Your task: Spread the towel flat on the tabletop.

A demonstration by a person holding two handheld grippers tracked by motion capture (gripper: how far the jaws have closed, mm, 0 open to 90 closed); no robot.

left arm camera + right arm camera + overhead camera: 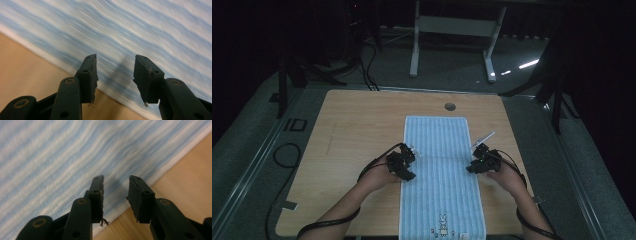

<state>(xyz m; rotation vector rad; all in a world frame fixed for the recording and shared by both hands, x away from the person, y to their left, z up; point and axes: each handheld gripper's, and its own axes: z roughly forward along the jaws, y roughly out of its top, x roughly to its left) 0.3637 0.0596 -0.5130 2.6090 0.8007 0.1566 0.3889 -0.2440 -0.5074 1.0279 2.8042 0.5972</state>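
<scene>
Towel (pixel 439 170) lies flat lengthwise down the middle of the table (pixel 347 130): blue-and-white striped, a small printed figure at the near end. Left gripper (pixel 408 161) and right gripper (pixel 476 161) stand at its long edges, jaws part open, holding nothing. Judged step: approach for a fold. Next: each must pinch its edge.

The high view is dim and underexposed: the room beyond the table (pixel 357 125) falls into near black, with only a small glare streak on the floor (pixel 528 64) behind it. Both gripper views are brighter and evenly lit, yet the striped towel (pixel 140 32) smears into motion blur while the near jaws stay sharp. A soft shadow lies on the cloth between the jaws.
</scene>
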